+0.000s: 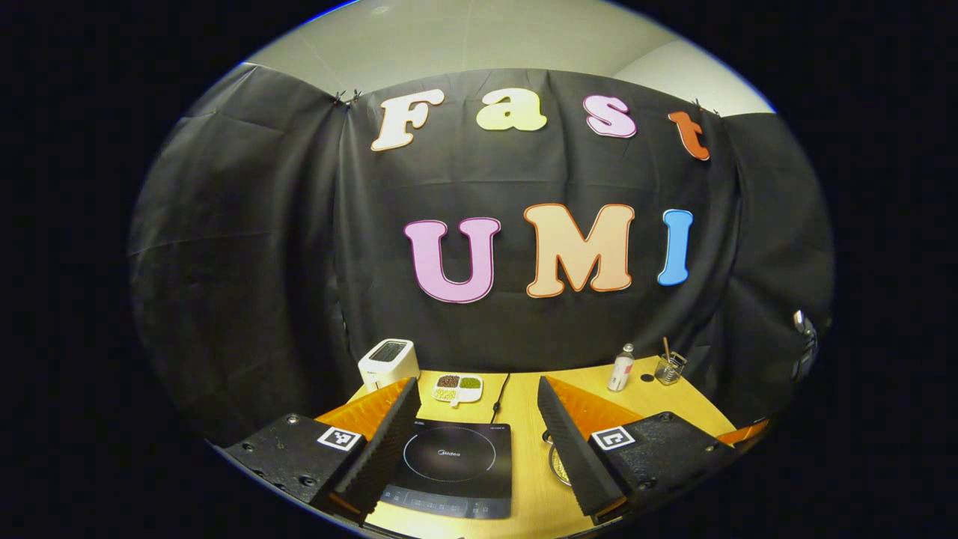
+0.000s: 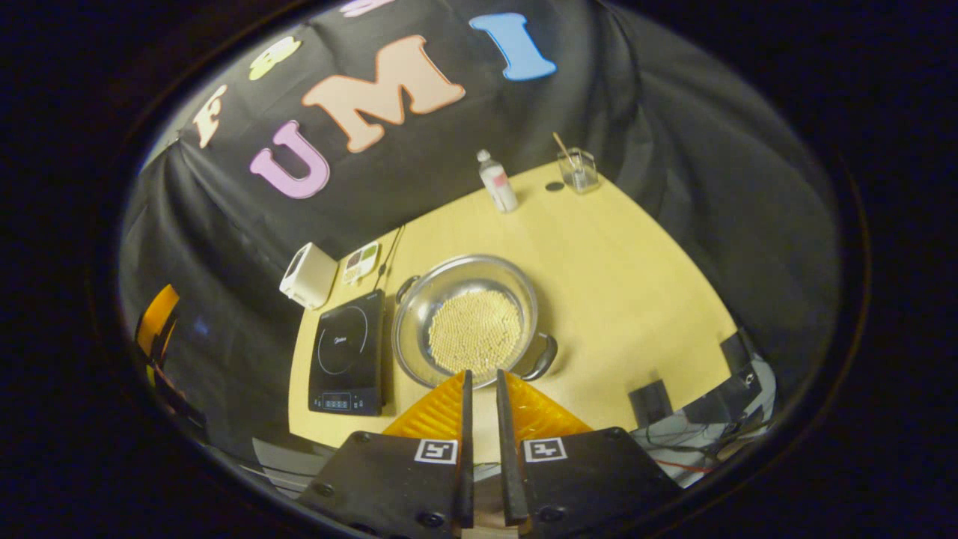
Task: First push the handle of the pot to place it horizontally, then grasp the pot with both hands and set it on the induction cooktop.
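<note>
A steel pot (image 2: pixel 468 318) holding pale beans stands on the yellow table, with one handle (image 2: pixel 542 359) at its near right and the other (image 2: pixel 404 288) at its far left. The black induction cooktop (image 2: pixel 348 352) lies just left of it. In the right gripper view, my right gripper (image 2: pixel 483 374) is shut with nothing in it, its tips above the pot's near rim, close to the near handle. My left gripper (image 1: pixel 475 427) is open wide above the cooktop (image 1: pixel 456 457). A sliver of the pot (image 1: pixel 557 464) shows behind its right finger.
A white toaster (image 2: pixel 308 275) and a small divided dish (image 1: pixel 457 387) of beans sit behind the cooktop, whose cord runs to the wall. A bottle (image 2: pixel 498 182) and a glass (image 2: pixel 578 168) with a stick stand at the table's far right. Cables hang off the right edge.
</note>
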Demonstrator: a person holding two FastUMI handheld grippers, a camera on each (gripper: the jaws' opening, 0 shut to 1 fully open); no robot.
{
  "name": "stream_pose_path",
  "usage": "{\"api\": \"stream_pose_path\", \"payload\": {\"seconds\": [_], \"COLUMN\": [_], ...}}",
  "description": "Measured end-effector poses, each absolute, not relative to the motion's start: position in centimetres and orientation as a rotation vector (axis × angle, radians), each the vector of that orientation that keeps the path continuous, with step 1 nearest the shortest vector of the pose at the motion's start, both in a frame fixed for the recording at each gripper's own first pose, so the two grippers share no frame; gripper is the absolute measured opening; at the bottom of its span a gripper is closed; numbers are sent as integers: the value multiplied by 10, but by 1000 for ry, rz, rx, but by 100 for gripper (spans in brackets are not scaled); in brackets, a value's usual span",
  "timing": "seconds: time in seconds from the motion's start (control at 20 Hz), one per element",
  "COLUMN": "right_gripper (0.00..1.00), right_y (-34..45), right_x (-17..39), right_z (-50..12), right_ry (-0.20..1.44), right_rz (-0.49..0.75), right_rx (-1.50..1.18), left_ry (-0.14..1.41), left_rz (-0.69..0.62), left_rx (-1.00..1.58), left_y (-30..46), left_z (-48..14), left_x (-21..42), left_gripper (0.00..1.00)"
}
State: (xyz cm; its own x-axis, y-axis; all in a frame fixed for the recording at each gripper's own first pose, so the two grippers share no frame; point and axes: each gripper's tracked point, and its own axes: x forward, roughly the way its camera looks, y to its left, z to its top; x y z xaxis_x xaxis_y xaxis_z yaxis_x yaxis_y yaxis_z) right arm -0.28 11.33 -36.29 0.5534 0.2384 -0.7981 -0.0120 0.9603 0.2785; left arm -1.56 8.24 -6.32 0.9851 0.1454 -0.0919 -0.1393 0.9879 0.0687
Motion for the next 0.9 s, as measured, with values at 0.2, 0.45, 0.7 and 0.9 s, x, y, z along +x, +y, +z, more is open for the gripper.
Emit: {"api": "stream_pose_path", "payload": {"seconds": [0.2,0.45,0.7,0.9], "right_gripper": [18,18,18,18], "right_y": [111,115,120,122], "right_x": [-2,-4,-8,-7], "right_z": [-401,-442,-480,-503], "right_ry": [1104,1257,1384,1452], "right_rz": [155,164,162,151], "right_rx": [362,442,495,523], "left_ry": [115,138,146,146], "left_rz": [180,225,246,249], "left_rx": [64,55,40,28], "left_y": [74,63,50,37], "left_z": [-68,-76,-84,-94], "left_x": [-9,2,17,30], "left_gripper": [96,93,94,94]}}
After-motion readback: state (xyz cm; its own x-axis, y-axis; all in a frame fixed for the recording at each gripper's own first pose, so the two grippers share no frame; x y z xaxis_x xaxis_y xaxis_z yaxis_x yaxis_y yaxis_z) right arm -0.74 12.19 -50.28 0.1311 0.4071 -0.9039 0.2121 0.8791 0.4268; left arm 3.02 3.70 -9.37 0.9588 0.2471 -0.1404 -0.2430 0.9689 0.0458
